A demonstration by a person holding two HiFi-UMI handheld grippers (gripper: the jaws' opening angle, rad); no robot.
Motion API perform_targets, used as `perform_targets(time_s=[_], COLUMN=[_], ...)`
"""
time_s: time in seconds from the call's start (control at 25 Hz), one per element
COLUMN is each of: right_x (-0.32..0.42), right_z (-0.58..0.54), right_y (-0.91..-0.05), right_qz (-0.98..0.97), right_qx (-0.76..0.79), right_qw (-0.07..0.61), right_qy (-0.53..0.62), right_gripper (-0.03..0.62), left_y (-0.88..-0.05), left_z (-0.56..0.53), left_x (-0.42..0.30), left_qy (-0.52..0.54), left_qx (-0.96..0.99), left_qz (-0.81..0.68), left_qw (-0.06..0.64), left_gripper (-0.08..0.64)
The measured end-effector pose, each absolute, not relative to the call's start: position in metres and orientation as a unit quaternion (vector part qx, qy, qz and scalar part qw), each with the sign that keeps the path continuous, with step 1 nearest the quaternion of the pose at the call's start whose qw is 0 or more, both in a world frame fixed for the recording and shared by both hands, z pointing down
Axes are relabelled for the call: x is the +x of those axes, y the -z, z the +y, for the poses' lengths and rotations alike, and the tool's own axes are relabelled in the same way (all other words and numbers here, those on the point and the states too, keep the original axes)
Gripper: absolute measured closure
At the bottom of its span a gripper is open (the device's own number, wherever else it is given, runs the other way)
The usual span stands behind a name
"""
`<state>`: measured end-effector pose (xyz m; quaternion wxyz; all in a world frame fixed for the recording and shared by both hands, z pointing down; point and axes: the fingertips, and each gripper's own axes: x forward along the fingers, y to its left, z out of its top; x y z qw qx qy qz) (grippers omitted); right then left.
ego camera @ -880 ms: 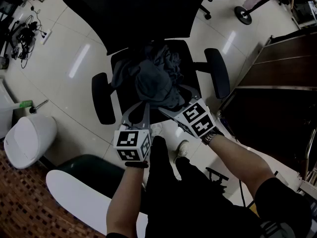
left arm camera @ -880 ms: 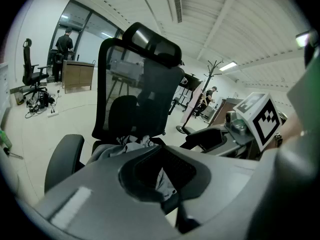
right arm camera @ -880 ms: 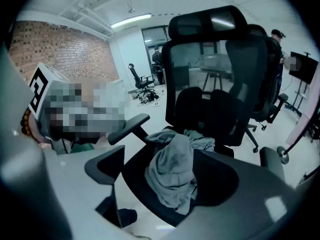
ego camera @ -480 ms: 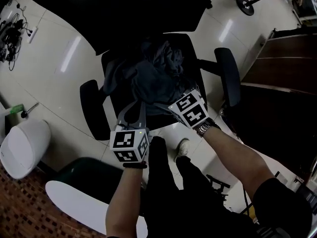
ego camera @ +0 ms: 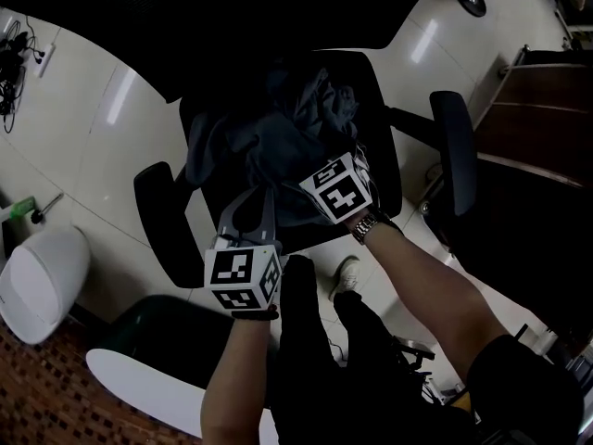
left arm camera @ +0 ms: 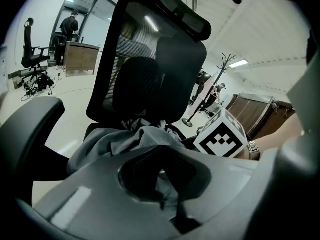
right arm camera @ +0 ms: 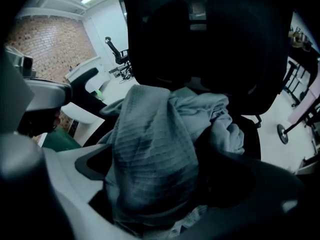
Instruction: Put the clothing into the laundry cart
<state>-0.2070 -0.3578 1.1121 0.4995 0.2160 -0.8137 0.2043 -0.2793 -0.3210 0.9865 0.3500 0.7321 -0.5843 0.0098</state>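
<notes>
— Which step is in hand?
— A grasp, it is judged: the clothing heaped on the chair seat is straddled by the parted fingers of the right gripper. The left gripper is held open and empty.
— And next?
— Closure on the cloth is called for.

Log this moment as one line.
clothing heaped on chair | right gripper jaws open around clothing | left gripper jaws open, facing clothing

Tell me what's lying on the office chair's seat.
A crumpled heap of grey clothing lies on the seat. The heap covers much of the seat, so anything beneath it cannot be seen.
</notes>
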Motion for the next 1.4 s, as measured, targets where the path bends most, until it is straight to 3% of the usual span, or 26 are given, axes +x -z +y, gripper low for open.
perform_targets(time_s=[0.24, 0.52, 0.64, 0.76, 0.84, 1.4], right_x=[-0.199, -0.237, -0.228, -0.221, -0.222, -0.195], right_z=[-0.353, -0.432, -0.441, -0.446, -0.444, -0.371], right_y=[-1.146, -1.192, -1.195, -1.189, -1.174, -0.928], right_qz=[-0.787, -0.758, -0.759, -0.771, -0.777, -0.854], right_qx=[0.214, 0.21, 0.214, 0.223, 0.227, 0.249], right_qw=[0.539, 0.583, 0.581, 0.559, 0.547, 0.427], right_qy=[-0.21, -0.202, -0.202, -0.209, -0.213, -0.16], right_gripper=[0.003, 0.023, 0.14, 0.383, 0.457, 0.482], left_y=[-1.001, -1.025, -1.032, -1.034, -1.022, -0.84], left_z=[-0.317, -0.392, -0.397, -0.399, -0.399, -0.33], left_x=[-0.284, -0.328, -0.316, -0.306, -0.304, -0.263], left_qy=[-0.011, -0.015, -0.02, -0.026, -0.027, -0.018], left_qx=[0.728, 0.72, 0.72, 0.721, 0.723, 0.742], left_qz=[-0.586, -0.588, -0.587, -0.587, -0.588, -0.601], left_qw=[0.357, 0.37, 0.37, 0.366, 0.362, 0.295], left_gripper=[0.557, 0.557, 0.557, 0.557, 0.557, 0.557])
